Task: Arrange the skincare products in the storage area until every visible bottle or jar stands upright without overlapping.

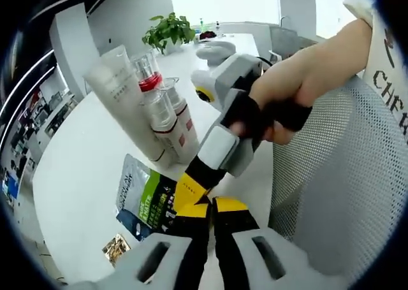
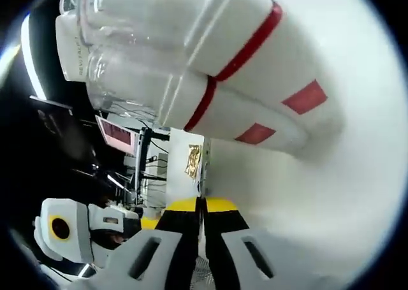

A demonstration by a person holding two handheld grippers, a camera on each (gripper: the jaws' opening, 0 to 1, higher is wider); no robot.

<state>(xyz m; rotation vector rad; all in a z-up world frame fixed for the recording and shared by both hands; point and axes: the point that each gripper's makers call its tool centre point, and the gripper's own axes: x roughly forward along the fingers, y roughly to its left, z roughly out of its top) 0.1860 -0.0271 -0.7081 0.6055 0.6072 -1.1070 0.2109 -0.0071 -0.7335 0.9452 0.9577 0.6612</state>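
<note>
Both tools, left tool (image 1: 209,204) and right tool (image 2: 201,204), have jaws pressed together (nothing held), near upright red-banded bottles (image 1: 171,121) on the white surface (image 1: 83,169).

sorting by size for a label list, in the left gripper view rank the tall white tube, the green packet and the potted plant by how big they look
1. tall white tube
2. green packet
3. potted plant
The plant stands farthest from the camera, so its small look may be distance only.

Left claw (image 1: 210,207) closed; right claw (image 2: 203,207) closed, gripped by a hand (image 1: 287,105).
</note>
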